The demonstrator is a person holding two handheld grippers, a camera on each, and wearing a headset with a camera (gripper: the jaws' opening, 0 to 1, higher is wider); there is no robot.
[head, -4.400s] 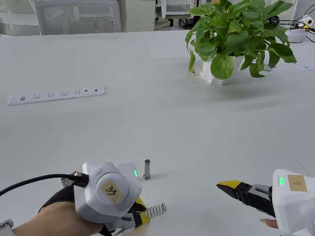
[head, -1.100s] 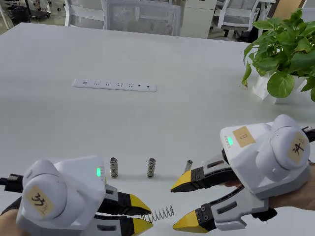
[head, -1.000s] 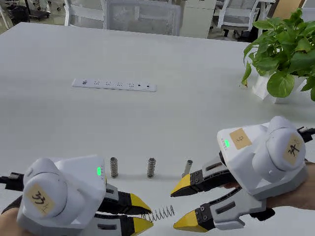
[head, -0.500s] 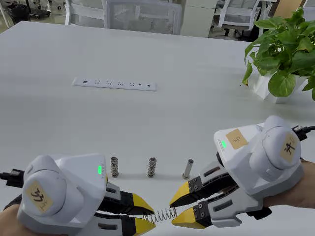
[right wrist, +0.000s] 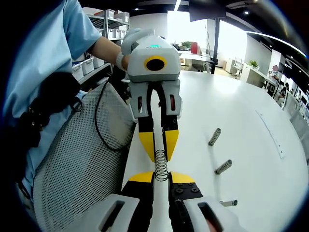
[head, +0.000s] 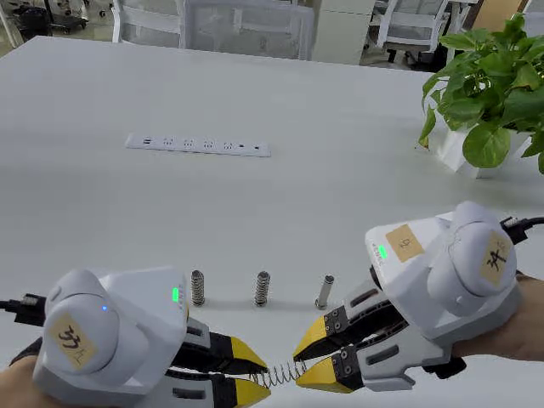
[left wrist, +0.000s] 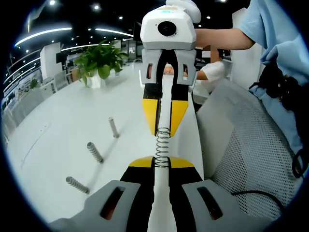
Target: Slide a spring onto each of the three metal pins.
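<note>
The yellow-tipped fingers [head: 242, 350] of the left gripper [head: 257, 380] are pressed onto one end of a small loose coiled steel spring [head: 283, 373]. The fingers of the right gripper [head: 303, 368] pinch its other end. The two grippers point tip to tip, and the spring stretches across the short gap between them. It is held roughly level just above the white desk [head: 340, 195], near the desk's front edge. In both gripper views the coil runs straight from that gripper's own fingertips into the opposing pair.

Just beyond the fingertips, three short metal pins stand upright in a row on the desk. The left pin wearing a spring [head: 198, 287] and the middle pin wearing a spring [head: 262, 288] each have a coil wrapped around them. The bare right-hand pin [head: 323, 291] shows plain metal and stands nearest the right gripper's upper finger, apart from it.

Well behind the pins, a long white power strip [head: 198, 146] lies flat on the desk. A leafy green plant in a white pot [head: 484, 93] stands at the far right. Office chairs are beyond the far edge of the desk.
</note>
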